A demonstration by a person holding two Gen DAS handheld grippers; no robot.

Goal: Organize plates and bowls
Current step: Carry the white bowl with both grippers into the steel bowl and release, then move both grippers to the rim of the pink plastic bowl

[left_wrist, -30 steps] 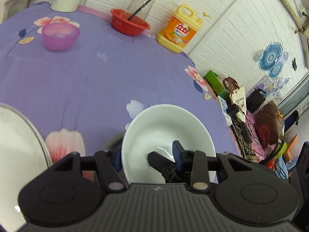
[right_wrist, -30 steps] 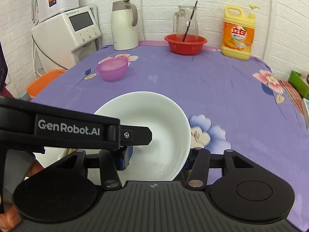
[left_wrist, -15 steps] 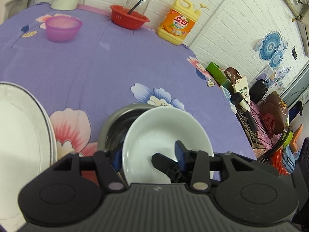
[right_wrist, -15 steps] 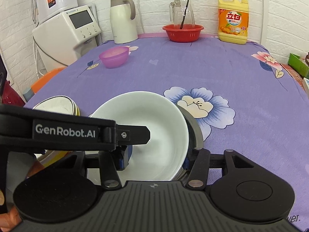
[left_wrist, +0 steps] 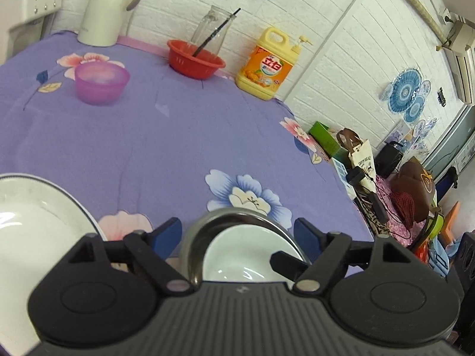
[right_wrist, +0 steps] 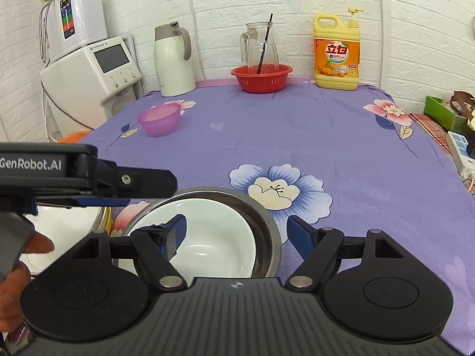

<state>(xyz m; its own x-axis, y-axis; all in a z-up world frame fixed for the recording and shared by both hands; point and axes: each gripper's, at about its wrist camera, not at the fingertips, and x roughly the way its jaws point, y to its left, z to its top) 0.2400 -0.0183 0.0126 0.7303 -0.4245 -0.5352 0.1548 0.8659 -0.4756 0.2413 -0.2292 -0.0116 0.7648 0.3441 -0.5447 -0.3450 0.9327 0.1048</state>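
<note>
A white bowl [right_wrist: 213, 231] sits nested inside a steel bowl [right_wrist: 267, 222] on the purple cloth; it also shows in the left wrist view [left_wrist: 246, 255] inside the steel bowl [left_wrist: 207, 222]. My left gripper [left_wrist: 237, 237] is open above the bowls, touching neither. My right gripper [right_wrist: 237, 231] is open, its jaws either side of the bowls. The left gripper's body [right_wrist: 83, 175] crosses the right wrist view. A white plate [left_wrist: 32, 228] lies at the left. A pink bowl [right_wrist: 158, 121] stands farther back.
At the table's back stand a red basket [right_wrist: 261, 78] with a glass jug [right_wrist: 259, 47], a yellow detergent bottle [right_wrist: 337, 56] and a white kettle [right_wrist: 172, 59]. A water dispenser [right_wrist: 89, 68] stands left. Bags and boxes [left_wrist: 386, 178] crowd the right edge.
Both grippers opened and let go of the white bowl, which now rests inside the steel bowl. Both grippers pulled back and lifted slightly.
</note>
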